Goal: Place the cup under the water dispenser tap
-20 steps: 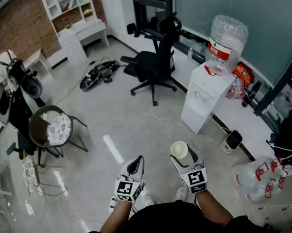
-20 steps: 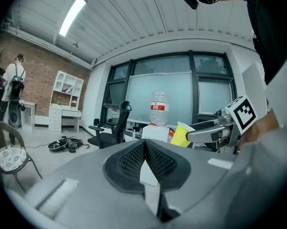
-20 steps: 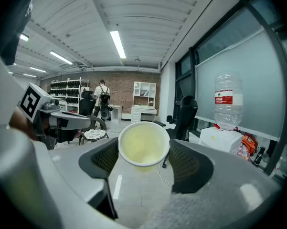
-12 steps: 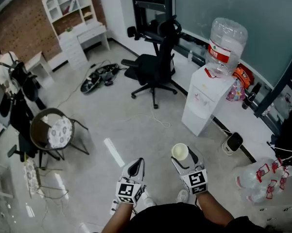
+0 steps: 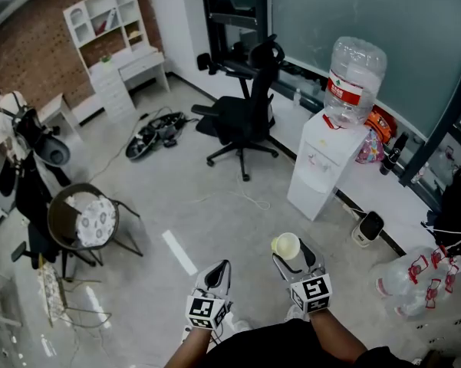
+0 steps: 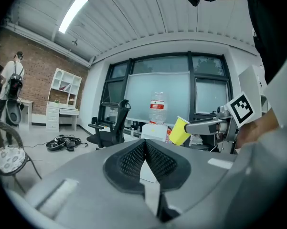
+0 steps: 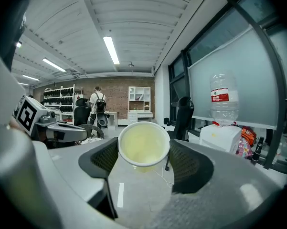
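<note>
A yellow paper cup (image 5: 286,244) (image 7: 143,144) sits upright between the pads of my right gripper (image 5: 290,250) (image 7: 144,161), which is shut on its sides; the cup looks empty. The white water dispenser (image 5: 322,163) (image 7: 222,137) stands ahead and to the right by the window, with a clear bottle (image 5: 354,75) on top; its tap is too small to make out. My left gripper (image 5: 217,273) (image 6: 144,157) is shut with nothing in it, level with the right one. The left gripper view shows the cup (image 6: 179,130) in front of the dispenser (image 6: 153,131).
A black office chair (image 5: 242,113) stands left of the dispenser. A round chair with a cushion (image 5: 80,217) is at the left, cables (image 5: 157,126) lie on the floor beyond. A small device (image 5: 367,227) and empty bottles (image 5: 410,278) sit right of the dispenser. A person (image 5: 8,117) stands far left.
Both grippers sit a little lower in the head view and the room has shifted slightly. The cup stays held in the right gripper. The person at the left has moved a little.
</note>
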A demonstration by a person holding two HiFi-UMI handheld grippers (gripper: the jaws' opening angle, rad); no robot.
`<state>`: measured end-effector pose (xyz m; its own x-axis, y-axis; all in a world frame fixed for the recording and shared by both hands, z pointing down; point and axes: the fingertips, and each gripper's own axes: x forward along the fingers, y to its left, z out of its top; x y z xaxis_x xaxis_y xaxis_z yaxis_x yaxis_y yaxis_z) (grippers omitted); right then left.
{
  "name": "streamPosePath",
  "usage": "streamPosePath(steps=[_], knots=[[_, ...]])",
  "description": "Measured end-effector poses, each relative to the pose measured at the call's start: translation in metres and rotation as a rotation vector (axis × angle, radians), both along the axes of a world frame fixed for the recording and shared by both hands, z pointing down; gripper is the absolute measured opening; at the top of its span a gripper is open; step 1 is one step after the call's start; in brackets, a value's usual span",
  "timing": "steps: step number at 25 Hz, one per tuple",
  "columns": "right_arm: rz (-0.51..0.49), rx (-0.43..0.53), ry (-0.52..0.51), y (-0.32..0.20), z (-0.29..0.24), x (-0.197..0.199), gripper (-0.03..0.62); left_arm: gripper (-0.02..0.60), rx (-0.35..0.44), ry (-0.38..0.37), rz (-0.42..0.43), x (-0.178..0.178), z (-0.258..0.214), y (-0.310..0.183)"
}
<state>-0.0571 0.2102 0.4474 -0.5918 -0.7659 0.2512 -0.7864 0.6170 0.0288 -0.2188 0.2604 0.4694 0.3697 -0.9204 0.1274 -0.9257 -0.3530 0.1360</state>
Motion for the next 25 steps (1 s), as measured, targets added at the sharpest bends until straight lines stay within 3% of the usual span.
streamPosePath(steps=[4,10,25], knots=[[0.05,-0.01,0.02,0.0,0.007,-0.002,0.332,0.014,-0.013,-0.004,0.03,-0.008,0.004,0.0],[0.044,-0.03,0.037,-0.026,0.016,-0.011,0.333,0.014,-0.043,0.005,0.035,-0.013,0.019,-0.023],[0.022,-0.055,0.033,-0.174,0.021,0.015,0.331,0.014,-0.043,-0.037,0.082,0.016,0.005,-0.169]])
